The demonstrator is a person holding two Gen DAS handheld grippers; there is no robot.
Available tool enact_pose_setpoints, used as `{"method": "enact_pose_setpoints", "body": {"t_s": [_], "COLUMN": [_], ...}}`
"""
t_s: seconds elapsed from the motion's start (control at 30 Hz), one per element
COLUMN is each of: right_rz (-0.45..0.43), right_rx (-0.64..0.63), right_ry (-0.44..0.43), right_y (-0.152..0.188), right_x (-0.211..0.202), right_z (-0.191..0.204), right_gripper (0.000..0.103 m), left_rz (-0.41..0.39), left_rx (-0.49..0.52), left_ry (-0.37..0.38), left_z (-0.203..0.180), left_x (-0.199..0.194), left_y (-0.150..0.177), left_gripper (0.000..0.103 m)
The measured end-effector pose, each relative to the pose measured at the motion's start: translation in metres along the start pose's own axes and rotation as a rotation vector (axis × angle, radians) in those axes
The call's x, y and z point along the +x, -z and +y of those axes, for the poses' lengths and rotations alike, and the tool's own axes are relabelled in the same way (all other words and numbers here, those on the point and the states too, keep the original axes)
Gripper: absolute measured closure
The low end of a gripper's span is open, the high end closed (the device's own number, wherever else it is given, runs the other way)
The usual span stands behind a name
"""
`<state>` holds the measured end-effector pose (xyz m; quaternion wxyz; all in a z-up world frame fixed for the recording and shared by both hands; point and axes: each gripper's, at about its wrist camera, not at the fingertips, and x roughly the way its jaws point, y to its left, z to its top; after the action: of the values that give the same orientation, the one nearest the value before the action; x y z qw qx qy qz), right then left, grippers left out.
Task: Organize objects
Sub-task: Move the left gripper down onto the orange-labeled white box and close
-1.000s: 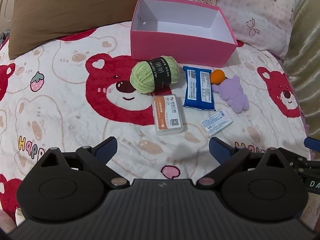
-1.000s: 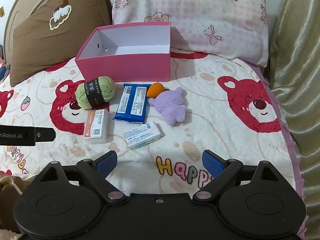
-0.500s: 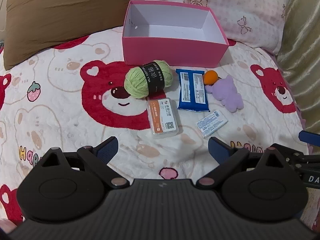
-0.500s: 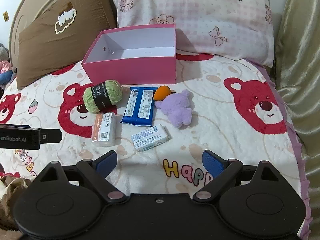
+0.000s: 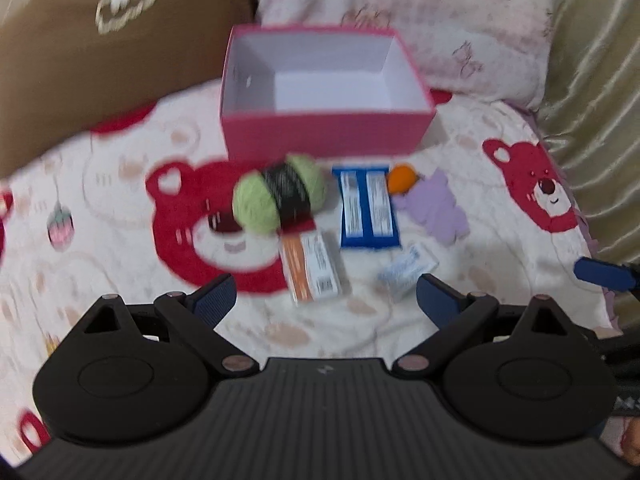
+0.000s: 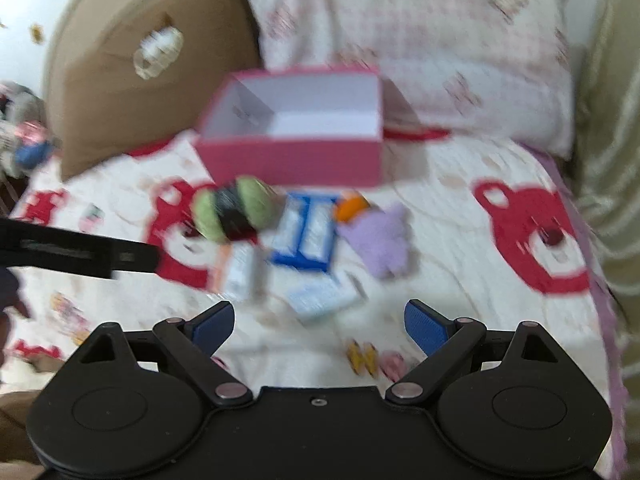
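Left wrist view, left gripper (image 5: 324, 294) spread wide, pink box (image 5: 326, 136) empty.

1. A bedspread (image 5: 120, 216) printed with red bears covered the bed.
2. A brown pillow (image 5: 100, 72) leaned at 10 o'clock.
3. A pink checked pillow (image 5: 460, 28) stood at 1 o'clock.
4. Glossy beige fabric (image 5: 600, 100) hung at 3 o'clock.
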<state>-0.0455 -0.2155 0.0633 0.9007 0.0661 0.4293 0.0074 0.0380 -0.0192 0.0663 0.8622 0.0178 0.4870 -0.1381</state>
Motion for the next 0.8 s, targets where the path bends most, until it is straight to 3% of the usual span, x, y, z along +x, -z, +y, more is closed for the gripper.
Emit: {"method": "enact_pose_setpoints", "body": {"t_s": [0.1,0.2,0.3,0.57,0.8], "right_rz": [-0.077,-0.072,-0.032,-0.027,-0.063], "right_rx": [-0.002,-0.022,-0.039,-0.140,-0.251], "right_ry": [-0.133,-0.242,-0.238,-0.238,-0.235], "right_y": [-0.012,-0.017,-0.019,-0.015,0.003], "right_x": [-0.006,0.009,0.036,0.084,0.123], "right_z": [0.001,0.002,0.006,0.023,0.051], "right_gripper": [0.009,0.009,0.009,0.009,0.009], "left_rz": [-0.062,-0.078,-0.060,-0.045,-0.020], "left_rx": [0.026,0.041,0.026,-0.015,-0.054], "left_ry": [-0.019,-0.036,-0.041,-0.058,0.007], "left_z": [-0.003,-0.004,0.001,0.018,0.031], "left_x": [-0.007,0.002,0.020,0.062,0.081], "left_y": [-0.013,-0.023,-0.030,-0.023,-0.006], "left_gripper": [0.005,0.005,0.006,0.013,0.017]}}
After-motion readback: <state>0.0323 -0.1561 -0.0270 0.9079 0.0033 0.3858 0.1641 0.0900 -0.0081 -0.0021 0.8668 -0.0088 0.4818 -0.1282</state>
